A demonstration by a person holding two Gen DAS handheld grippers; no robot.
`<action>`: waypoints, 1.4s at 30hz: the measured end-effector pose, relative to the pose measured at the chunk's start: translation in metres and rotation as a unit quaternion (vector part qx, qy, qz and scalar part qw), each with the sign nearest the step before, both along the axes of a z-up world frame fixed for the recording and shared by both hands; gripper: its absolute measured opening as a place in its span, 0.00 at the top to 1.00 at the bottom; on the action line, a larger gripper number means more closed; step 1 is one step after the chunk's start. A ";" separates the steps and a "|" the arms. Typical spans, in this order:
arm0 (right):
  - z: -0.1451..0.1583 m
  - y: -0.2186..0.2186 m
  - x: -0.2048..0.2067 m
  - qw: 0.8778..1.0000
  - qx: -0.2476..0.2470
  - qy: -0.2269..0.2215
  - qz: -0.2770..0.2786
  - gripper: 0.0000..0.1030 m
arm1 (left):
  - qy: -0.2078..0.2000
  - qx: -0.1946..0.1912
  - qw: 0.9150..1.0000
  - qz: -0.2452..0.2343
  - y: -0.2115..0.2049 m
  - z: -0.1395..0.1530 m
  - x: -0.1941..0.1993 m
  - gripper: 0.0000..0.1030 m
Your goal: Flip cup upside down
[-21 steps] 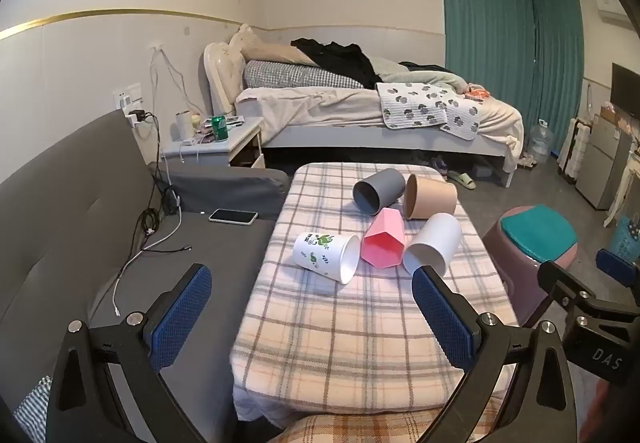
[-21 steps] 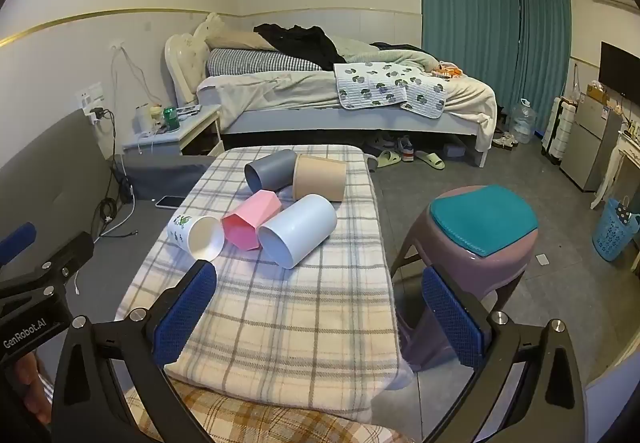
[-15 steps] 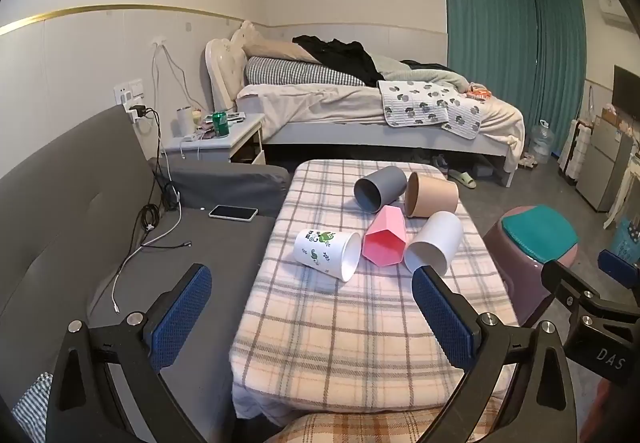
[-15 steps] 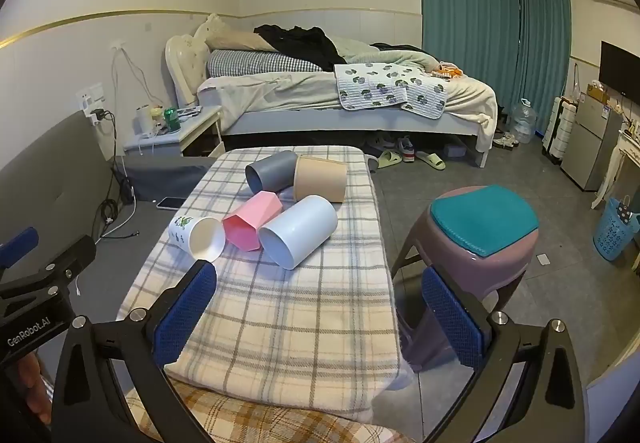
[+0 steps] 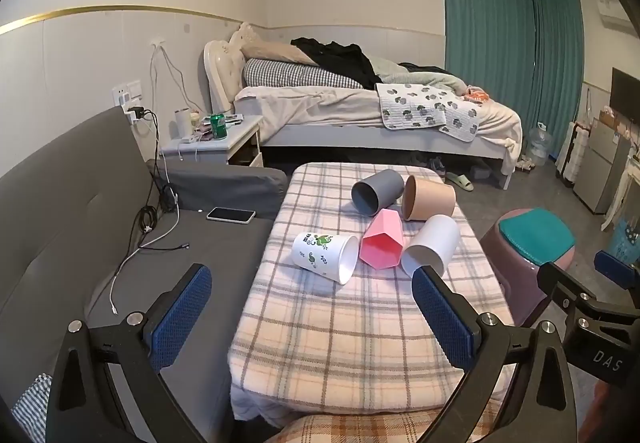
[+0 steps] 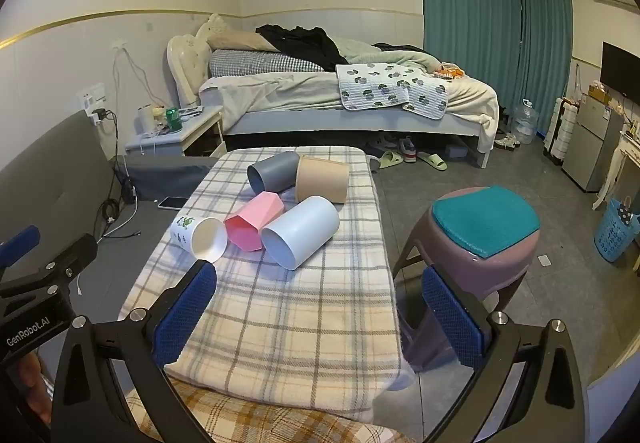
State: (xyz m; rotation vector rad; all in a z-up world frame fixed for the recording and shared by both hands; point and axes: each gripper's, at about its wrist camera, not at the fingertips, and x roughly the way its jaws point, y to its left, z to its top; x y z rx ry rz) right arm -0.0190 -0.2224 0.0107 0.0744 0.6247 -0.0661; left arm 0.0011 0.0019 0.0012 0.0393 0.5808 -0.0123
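Several cups lie on their sides on a plaid-covered table (image 5: 360, 327): a white printed cup (image 5: 325, 252) (image 6: 199, 232), a pink faceted cup (image 5: 382, 241) (image 6: 254, 222), a plain white cup (image 5: 432, 245) (image 6: 301, 232), a grey cup (image 5: 377, 190) (image 6: 273, 171) and a tan cup (image 5: 429, 198) (image 6: 322, 179). My left gripper (image 5: 312, 317) is open and empty, held above the table's near end. My right gripper (image 6: 320, 307) is open and empty, near the table's right front edge. Each gripper's body shows at the edge of the other's view.
A grey sofa (image 5: 60, 203) with a phone (image 5: 231, 214) and cables runs along the table's left. A purple stool with a teal cushion (image 6: 482, 227) stands to the right. A bed (image 6: 340, 99) and nightstand (image 5: 212, 143) are beyond.
Both views have shifted slightly; the cups sit a little lower in frame. Both grippers stay open and no cup has moved.
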 end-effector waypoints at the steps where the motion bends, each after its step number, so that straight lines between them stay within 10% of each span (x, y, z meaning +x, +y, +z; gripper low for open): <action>1: 0.000 0.000 0.000 1.000 0.000 0.000 0.000 0.00 | 0.000 0.000 1.000 0.000 0.000 0.000 0.000 0.00; 42: 0.005 0.008 0.000 1.000 -0.002 0.001 0.000 0.00 | 0.000 -0.003 1.000 -0.001 0.002 -0.001 -0.001 0.00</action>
